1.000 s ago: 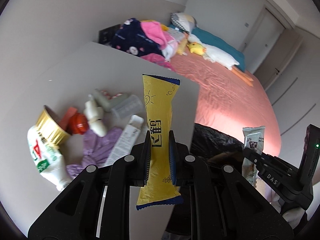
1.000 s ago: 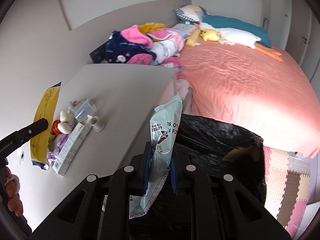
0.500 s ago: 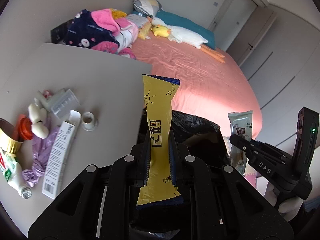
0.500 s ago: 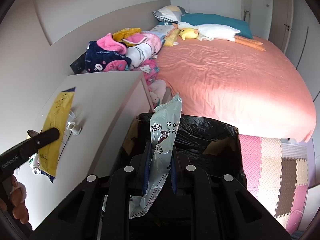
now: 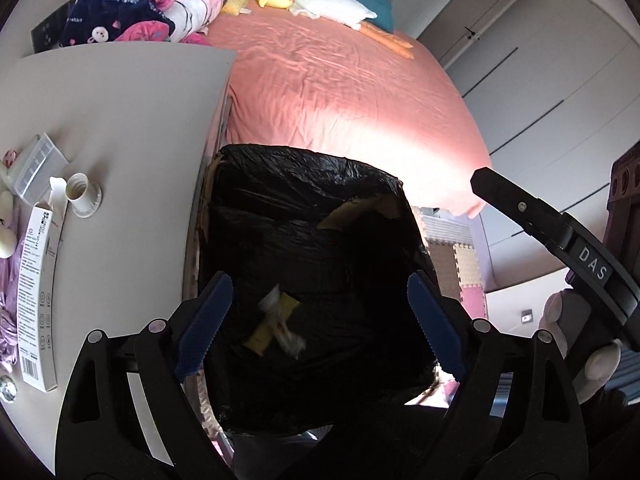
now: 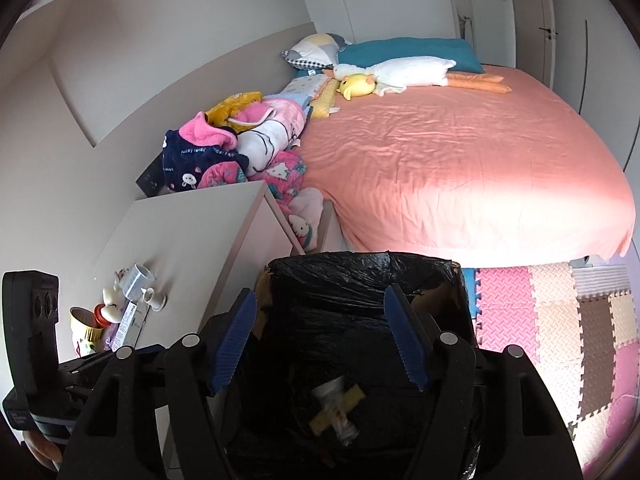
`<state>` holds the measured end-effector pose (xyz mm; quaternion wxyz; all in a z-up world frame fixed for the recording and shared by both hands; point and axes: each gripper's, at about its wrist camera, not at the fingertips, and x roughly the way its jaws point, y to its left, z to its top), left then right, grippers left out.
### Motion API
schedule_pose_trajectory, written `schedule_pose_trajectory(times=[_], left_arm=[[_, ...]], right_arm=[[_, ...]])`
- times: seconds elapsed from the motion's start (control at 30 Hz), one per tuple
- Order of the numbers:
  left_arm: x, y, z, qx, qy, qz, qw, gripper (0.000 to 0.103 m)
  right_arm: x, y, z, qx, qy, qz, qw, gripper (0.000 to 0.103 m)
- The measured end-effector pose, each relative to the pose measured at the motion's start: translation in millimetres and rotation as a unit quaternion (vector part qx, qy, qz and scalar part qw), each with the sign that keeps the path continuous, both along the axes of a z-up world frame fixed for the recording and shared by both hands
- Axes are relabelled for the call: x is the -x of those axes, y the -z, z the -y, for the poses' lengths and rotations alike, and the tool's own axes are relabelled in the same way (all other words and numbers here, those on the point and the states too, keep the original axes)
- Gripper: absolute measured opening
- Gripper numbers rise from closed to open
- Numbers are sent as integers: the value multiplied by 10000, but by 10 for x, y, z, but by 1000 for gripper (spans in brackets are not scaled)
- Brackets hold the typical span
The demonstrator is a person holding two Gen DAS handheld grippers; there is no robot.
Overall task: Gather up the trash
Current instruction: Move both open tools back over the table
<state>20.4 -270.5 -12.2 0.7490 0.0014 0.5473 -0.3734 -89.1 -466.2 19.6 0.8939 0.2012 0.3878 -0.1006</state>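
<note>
With both tools' jaws just opened (empty), wrappers [image 5: 276,322] lie in bin [image 5: 304,184].

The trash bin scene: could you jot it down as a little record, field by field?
bin: black-lined bin beside the white table
in bin: yellow wrapper and pale wrapper, crossed
left hand-held gripper: open, empty, jaws just opened
right hand-held gripper: open, empty, jaws just opened
on table: long white box, purple glove

A home bedroom: a wide pink-sheeted bed [image 6: 460,168] carries pillows, plush toys and heaped children's clothes [image 6: 236,144] at its head.
</note>
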Motion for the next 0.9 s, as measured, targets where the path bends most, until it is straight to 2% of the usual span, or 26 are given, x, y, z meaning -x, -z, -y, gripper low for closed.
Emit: schedule_pose_trajectory(times=[0.37, 0.9], left_arm=[[9, -34, -228, -157, -330, 248, 9990, 86], [-57, 4, -1060, -404, -1288, 316, 9903, 86]], right_arm=[[-144, 51, -213, -53, -321, -123, 9994, 67], [-508, 124, -886, -75, -1152, -328, 9928, 67]])
